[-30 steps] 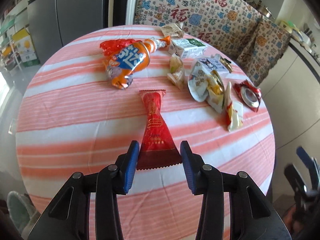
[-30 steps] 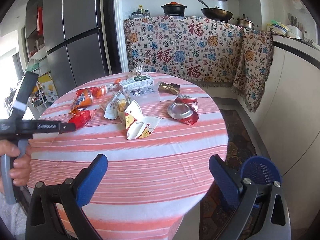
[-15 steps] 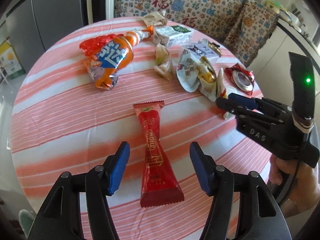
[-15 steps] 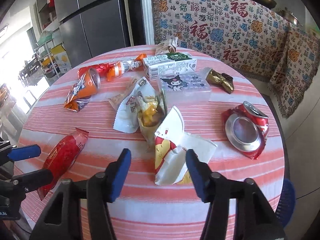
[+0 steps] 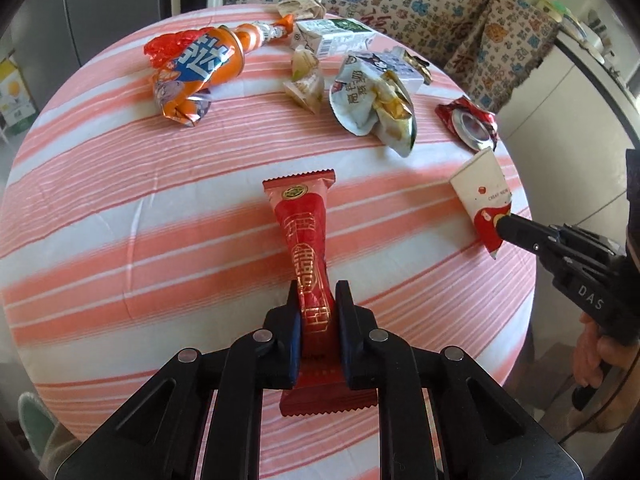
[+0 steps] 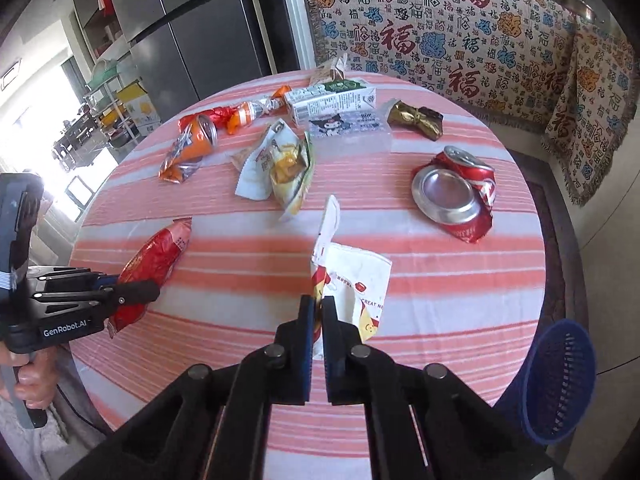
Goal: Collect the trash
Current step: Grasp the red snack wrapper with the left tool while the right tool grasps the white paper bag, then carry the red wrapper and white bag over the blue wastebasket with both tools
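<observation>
A long red snack wrapper [image 5: 304,220] lies on the round table with the pink-striped cloth [image 5: 120,220]. My left gripper [image 5: 319,300] is shut on the wrapper's near half, which bunches between the pads. In the right wrist view the same wrapper [image 6: 160,252] sticks out of the left gripper [image 6: 154,292]. A white and red paper packet [image 6: 356,272] sits near the table's right edge. My right gripper [image 6: 319,308] is shut on the packet's near edge, and one flap stands up. In the left wrist view the right gripper [image 5: 502,224] pinches the packet [image 5: 480,188].
Loose trash fills the far half of the table: a crushed orange can [image 5: 196,68], a crushed red can [image 6: 452,192], a milk carton [image 6: 332,98], torn snack bags [image 6: 280,160] and a gold wrapper [image 6: 416,118]. A blue mesh basket [image 6: 560,376] stands beside the table.
Both grippers went from wide open to shut. The left slid forward along the red wrapper and took hold of it. The right came down to the table and took hold of the paper packet.
</observation>
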`<state>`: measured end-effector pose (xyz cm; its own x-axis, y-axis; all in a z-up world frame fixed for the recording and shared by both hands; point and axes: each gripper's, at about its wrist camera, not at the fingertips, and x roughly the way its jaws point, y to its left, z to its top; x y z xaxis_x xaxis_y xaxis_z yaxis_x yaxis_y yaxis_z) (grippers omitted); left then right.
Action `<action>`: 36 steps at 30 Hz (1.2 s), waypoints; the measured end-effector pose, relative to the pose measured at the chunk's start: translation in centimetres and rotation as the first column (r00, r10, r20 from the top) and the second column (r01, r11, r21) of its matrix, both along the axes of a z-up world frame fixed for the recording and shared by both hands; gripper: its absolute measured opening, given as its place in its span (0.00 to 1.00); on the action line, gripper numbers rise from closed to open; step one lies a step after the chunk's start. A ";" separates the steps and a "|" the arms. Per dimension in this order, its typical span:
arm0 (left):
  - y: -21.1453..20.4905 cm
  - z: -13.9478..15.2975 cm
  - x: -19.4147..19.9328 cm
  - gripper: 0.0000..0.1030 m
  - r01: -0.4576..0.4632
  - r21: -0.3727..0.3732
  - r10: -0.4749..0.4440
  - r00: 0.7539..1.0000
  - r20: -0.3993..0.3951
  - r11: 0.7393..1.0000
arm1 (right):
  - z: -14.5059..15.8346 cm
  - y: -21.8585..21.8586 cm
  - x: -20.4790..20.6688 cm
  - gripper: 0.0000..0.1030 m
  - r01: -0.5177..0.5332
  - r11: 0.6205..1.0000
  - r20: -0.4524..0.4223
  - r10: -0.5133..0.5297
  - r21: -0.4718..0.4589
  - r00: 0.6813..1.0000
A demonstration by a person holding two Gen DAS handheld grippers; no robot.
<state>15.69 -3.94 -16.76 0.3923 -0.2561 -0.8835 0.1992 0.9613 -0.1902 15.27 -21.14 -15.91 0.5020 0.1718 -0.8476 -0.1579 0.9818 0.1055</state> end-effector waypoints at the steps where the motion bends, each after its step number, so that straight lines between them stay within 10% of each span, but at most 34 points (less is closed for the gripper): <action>1: -0.3 0.1 -0.2 0.14 0.003 0.017 -0.004 1.000 0.007 1.000 | -0.4 -0.1 0.0 0.07 -0.004 1.000 -0.014 0.005 0.007 1.000; 6: -0.2 0.6 -0.3 0.15 -0.008 0.026 0.008 1.000 0.016 1.000 | -0.9 0.1 0.1 0.09 0.002 1.000 -0.023 -0.002 0.004 1.000; 10: 0.2 0.8 -0.1 0.24 -0.024 0.034 0.022 0.999 0.037 0.999 | -0.5 1.1 0.3 0.56 0.000 0.998 0.006 0.000 -0.063 1.000; 17: 0.2 0.5 0.2 0.45 -0.012 0.058 0.010 0.999 0.032 0.998 | -0.1 5.1 0.2 0.57 -0.100 0.977 0.036 0.109 -0.190 0.993; 23: 0.3 -0.6 0.3 0.27 -0.013 0.095 0.013 1.000 0.001 0.995 | -2.9 8.0 1.0 0.59 -0.160 0.922 -0.008 0.168 -0.353 0.986; 28: 1.5 -0.6 -0.5 0.20 -0.027 0.065 0.026 1.000 0.005 0.998 | 1.3 2.6 -1.3 0.65 -0.026 0.999 0.107 0.030 -0.044 0.994; 36: 1.5 -0.5 -1.2 0.14 -0.036 0.058 0.034 0.999 0.027 0.998 | -1.6 -4.3 -0.4 0.68 0.145 0.978 -0.019 -0.144 0.149 0.989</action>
<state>14.44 -2.45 -17.28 0.4228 -0.1903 -0.8860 0.1691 0.9771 -0.1292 14.88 -25.48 -17.51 0.5238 0.2232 -0.8221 -0.0144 0.9672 0.2534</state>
